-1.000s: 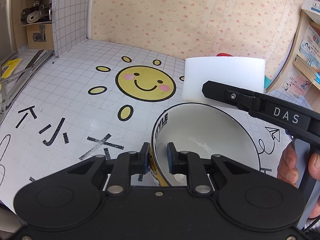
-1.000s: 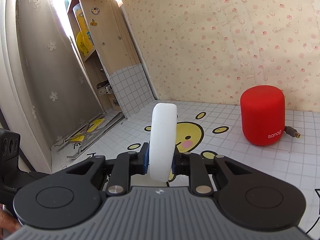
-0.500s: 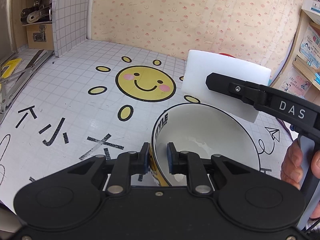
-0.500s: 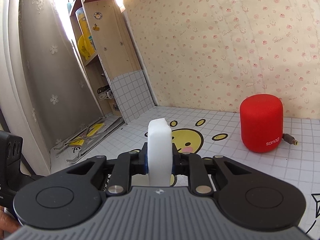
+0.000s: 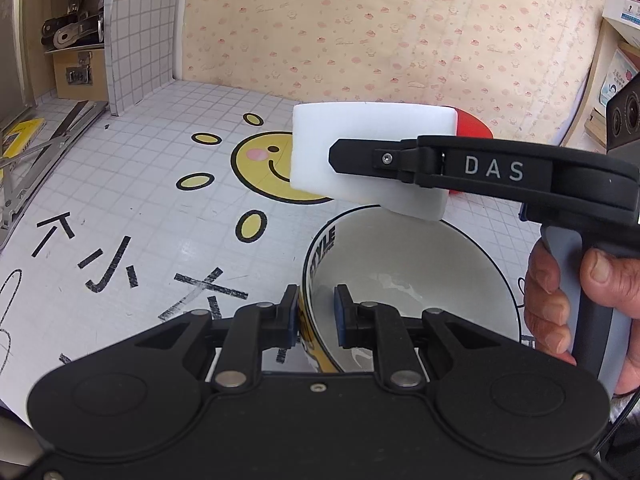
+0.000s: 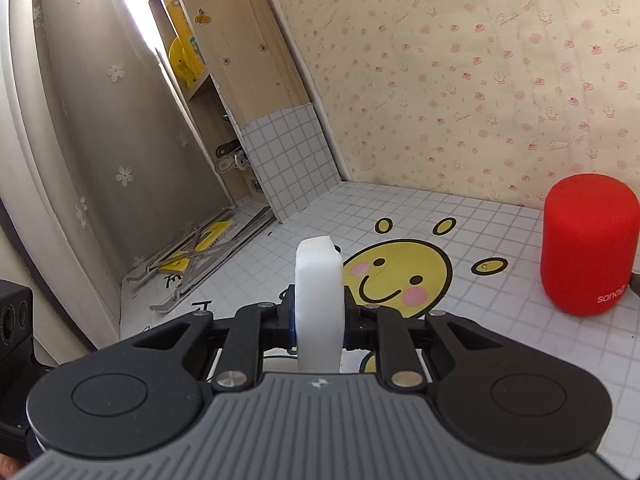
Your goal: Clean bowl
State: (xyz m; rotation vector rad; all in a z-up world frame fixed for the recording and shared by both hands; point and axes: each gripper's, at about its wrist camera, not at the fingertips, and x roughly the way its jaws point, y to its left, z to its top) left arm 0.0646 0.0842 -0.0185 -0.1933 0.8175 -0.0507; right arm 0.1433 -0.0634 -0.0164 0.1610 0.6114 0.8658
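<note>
Bowl (image 5: 412,280) sits on the tiled table (image 5: 132,200), near rim pinched between the left gripper (image 5: 317,312) jaws, one pad outside the wall, one inside. Sponge (image 5: 372,152) is clamped flat in the right gripper (image 6: 319,312), hanging just over the far rim, long axis running sideways across the bowl mouth. Cavity lies below and nearer than the sponge, so I'd expect a downward dip next.
</note>
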